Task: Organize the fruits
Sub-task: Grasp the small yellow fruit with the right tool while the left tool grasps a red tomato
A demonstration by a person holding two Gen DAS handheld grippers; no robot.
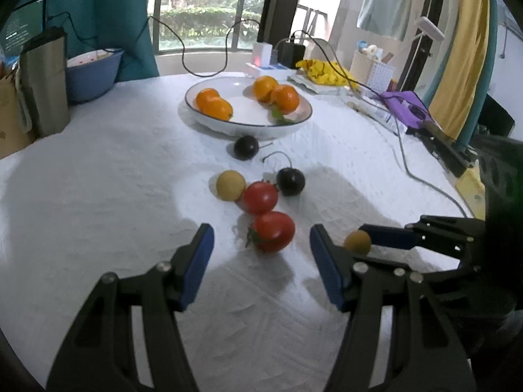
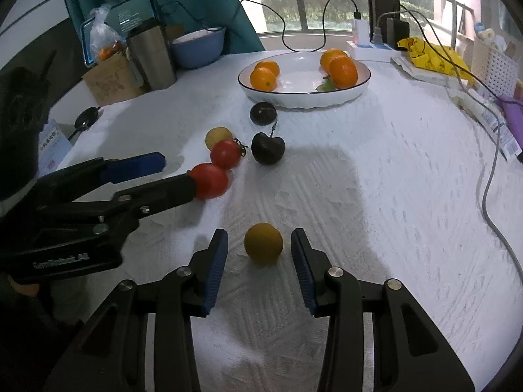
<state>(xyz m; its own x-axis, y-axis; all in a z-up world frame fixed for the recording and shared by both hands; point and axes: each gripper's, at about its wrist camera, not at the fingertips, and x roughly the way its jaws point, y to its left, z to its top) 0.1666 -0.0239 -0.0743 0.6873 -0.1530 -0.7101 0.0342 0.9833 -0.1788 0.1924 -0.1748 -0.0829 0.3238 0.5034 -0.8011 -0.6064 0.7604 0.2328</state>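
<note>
The left gripper [image 1: 261, 238] is spread wide, its blue pads on either side of the nearer red tomato [image 1: 273, 231] without gripping it — from the right wrist view one finger tip appears right against that tomato's side. The right gripper [image 2: 260, 245] is likewise released, with a small yellow-brown fruit [image 2: 263, 242] sitting on the cloth between its pads, a gap showing on both sides.

Just beyond the nearer tomato lies a second red tomato [image 1: 260, 197], touching it or nearly so, and a pale yellow fruit [image 1: 230, 185] rests against that one's far left side. A dark cherry with a curved stem [image 1: 290, 181] sits just to the right of the second tomato. Another dark cherry [image 1: 245, 147] lies farther on, close to the rim of the white plate [image 1: 196, 114].

The plate holds four oranges — two [image 1: 214, 104] on its left, two [image 1: 276, 94] on its right — with a green leaf [image 1: 280, 116] beside the right pair.

All of this rests on a white textured tablecloth [image 1: 114, 179]. At the far left edge stand a steel tumbler [image 1: 44, 83] and a blue bowl [image 1: 91, 75].
</note>
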